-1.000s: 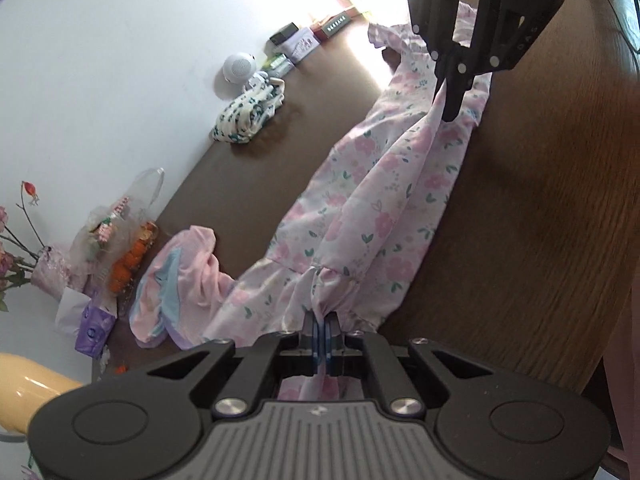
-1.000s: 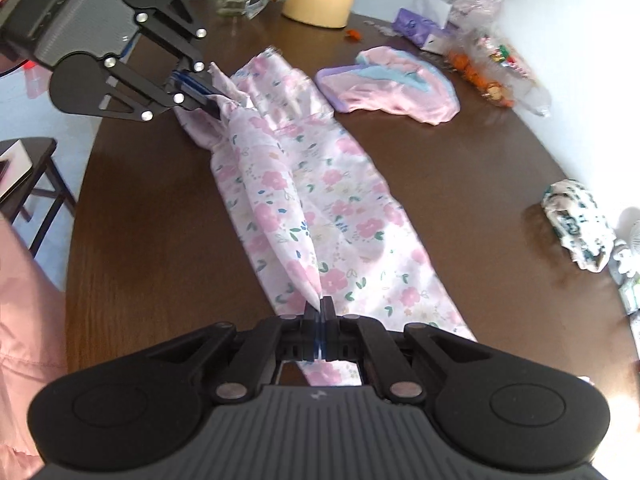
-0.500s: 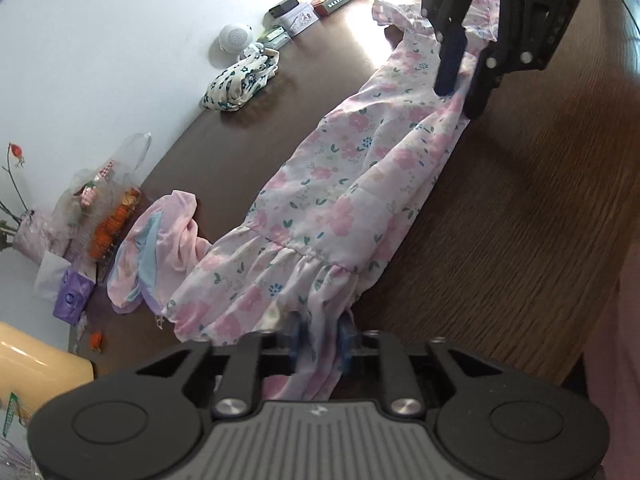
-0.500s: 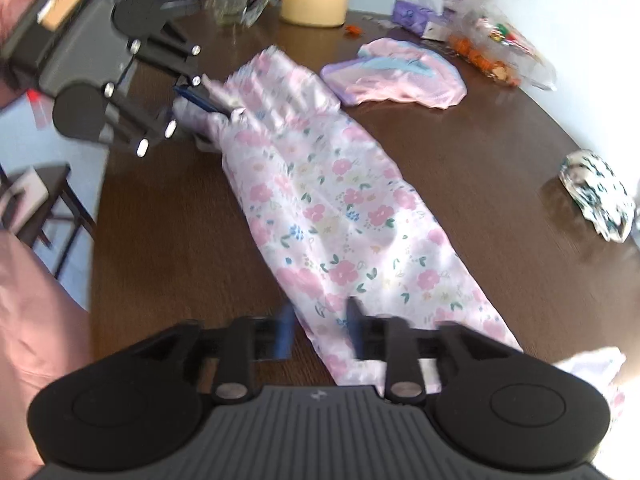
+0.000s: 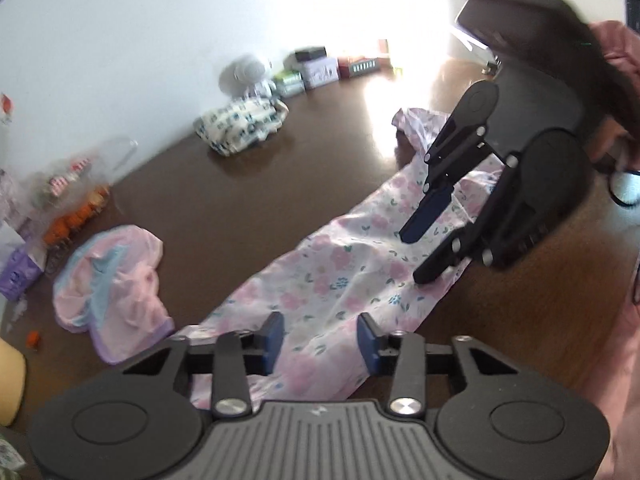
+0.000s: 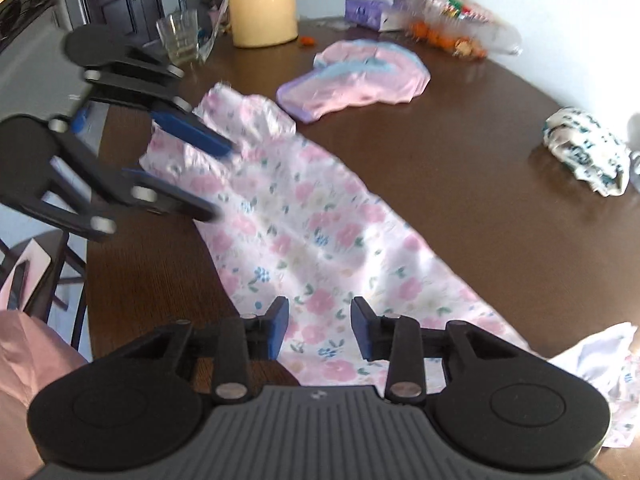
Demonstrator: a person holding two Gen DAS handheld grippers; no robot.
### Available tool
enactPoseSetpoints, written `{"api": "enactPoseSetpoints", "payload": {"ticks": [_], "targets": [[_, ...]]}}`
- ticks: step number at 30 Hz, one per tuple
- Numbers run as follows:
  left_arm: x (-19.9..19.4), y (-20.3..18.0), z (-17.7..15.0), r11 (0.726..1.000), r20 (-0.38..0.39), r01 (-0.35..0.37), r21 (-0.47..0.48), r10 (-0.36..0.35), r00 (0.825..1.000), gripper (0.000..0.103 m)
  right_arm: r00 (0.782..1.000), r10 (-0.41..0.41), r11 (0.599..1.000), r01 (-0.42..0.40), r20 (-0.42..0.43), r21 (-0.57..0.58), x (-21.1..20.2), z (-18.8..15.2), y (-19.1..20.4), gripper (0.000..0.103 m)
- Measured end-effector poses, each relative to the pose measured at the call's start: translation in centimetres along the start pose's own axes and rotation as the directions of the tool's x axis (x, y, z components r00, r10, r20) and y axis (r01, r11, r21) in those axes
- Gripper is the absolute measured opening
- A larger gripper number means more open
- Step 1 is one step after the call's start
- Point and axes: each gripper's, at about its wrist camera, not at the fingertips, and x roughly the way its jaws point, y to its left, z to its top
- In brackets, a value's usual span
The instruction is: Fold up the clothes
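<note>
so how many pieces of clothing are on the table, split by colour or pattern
pink floral garment, laid out long: 1
pink garment with blue and purple trim, bunched: 1
white garment with dark print, bunched: 1
total: 3

A further piece of white floral cloth shows at the table edge in the right wrist view; I cannot tell whether it is separate or part of the floral garment, so it is not counted.

Floral garment: near hem hidden under left gripper body; snack bag by wall: motion-blurred, contents unreadable; boxes beyond: labels too small; white cloth: cut by lens edge.
</note>
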Motion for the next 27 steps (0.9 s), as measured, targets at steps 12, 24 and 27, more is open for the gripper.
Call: {"api": "enactPoseSetpoints", "payload": {"ticks": [12, 24, 27], "targets": [[2.2, 5.5, -4.0, 0.965, -0.099, -0.131, -0.228, 0.111, 0.989, 0.032, 1.0, -0.028, 0.999, 0.028, 0.013, 0.043, 0.4, -2.8, -1.3, 0.036], [-0.8, 10.8, -2.4, 0.934, -0.091, -0.233, -0.27, 0.216, 0.972, 0.055, 0.999, -0.03, 0.999, 0.03, 0.014, 0.036, 0.3, -3.1, -1.4, 0.039], [0.7, 11.1, -2.5, 0.949, -0.15, -0.237, -0.207, 0.209, 0.966, 0.053, 0.999, -0.032, 0.999, 0.031, 0.012, 0.033, 0.3, -3.0, -1.3, 0.039]]}}
